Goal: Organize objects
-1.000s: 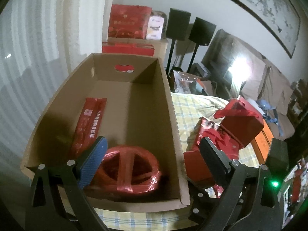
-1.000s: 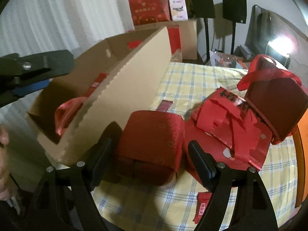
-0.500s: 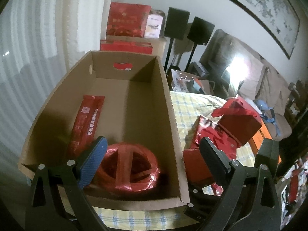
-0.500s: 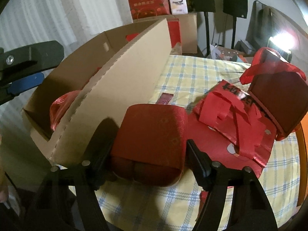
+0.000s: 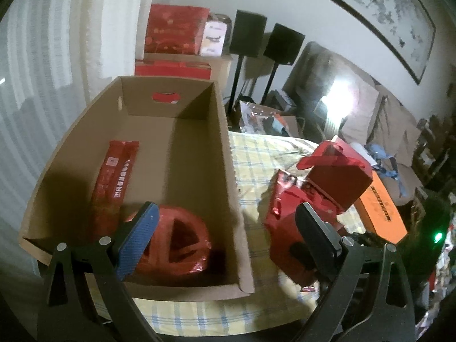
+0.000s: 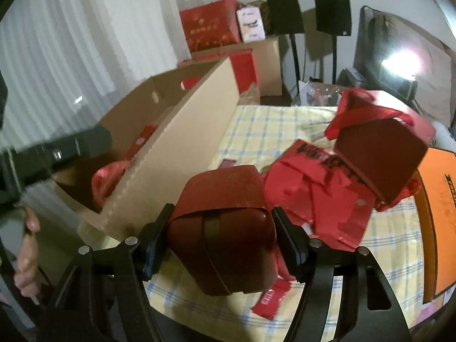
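A cardboard box (image 5: 228,154) stands on the checked tablecloth and holds a long red packet (image 5: 115,179) and a round red wrapped item (image 5: 176,245). My left gripper (image 5: 225,236) is open and empty, above the box's near right corner. My right gripper (image 6: 222,242) is shut on a dark red rounded box (image 6: 225,228), lifted and tilted beside the cardboard box wall (image 6: 182,154). The same red box shows in the left wrist view (image 5: 287,242).
A red crumpled bag (image 6: 313,188), a dark red gift box (image 6: 382,159) and an orange box (image 6: 439,228) lie to the right. Small red packets (image 6: 270,299) lie on the cloth. Speakers on stands (image 5: 248,37) and stacked boxes (image 5: 176,31) are behind.
My right gripper has closed on the dark red rounded box and raised it off the cloth. The left gripper has shifted slightly and stays open.
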Tool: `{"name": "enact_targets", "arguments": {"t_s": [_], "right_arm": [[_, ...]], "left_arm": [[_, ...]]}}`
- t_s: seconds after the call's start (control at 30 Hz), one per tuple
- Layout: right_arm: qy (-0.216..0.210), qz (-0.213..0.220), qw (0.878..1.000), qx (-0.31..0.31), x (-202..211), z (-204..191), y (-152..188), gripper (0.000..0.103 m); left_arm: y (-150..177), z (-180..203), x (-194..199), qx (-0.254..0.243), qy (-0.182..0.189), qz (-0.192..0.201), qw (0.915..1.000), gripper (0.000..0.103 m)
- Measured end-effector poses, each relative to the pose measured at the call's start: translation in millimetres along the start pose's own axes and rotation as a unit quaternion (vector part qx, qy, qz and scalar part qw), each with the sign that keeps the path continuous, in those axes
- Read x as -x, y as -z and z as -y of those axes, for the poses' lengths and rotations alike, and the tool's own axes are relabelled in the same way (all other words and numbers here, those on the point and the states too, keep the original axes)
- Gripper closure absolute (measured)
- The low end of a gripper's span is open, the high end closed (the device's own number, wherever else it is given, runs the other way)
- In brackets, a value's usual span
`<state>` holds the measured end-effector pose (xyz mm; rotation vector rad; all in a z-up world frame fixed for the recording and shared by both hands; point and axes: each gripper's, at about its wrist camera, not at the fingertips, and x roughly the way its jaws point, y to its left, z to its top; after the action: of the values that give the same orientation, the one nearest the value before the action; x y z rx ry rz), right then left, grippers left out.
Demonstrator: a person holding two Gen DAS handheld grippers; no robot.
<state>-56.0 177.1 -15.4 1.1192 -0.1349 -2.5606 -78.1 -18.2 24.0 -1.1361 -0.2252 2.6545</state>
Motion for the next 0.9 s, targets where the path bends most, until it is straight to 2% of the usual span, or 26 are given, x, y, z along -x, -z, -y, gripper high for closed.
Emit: {"name": "enact_targets", "arguments": {"t_s": [0.17, 0.5, 0.83, 0.9], "right_arm": [[0.016, 0.025, 0.999, -0.023, 27, 23, -6, 0.034], [0.065, 0.041, 0.995, -0.069, 59, 77, 2, 0.034], [0.084, 0.048, 0.991, -0.091, 78, 103, 10, 0.034], [0.087, 0.049, 0.991, -0.093, 81, 105, 13, 0.034]], "left_arm": [[3, 12, 2, -0.015, 0.01, -0.003, 0.9998, 0.007], [24, 57, -5, -0.066, 0.041, -0.031, 0.9965, 0.007], [52, 99, -19, -0.111, 0.063, -0.062, 0.9898, 0.008], [55, 104, -22, -0.117, 0.066, -0.068, 0.9886, 0.01]]}}
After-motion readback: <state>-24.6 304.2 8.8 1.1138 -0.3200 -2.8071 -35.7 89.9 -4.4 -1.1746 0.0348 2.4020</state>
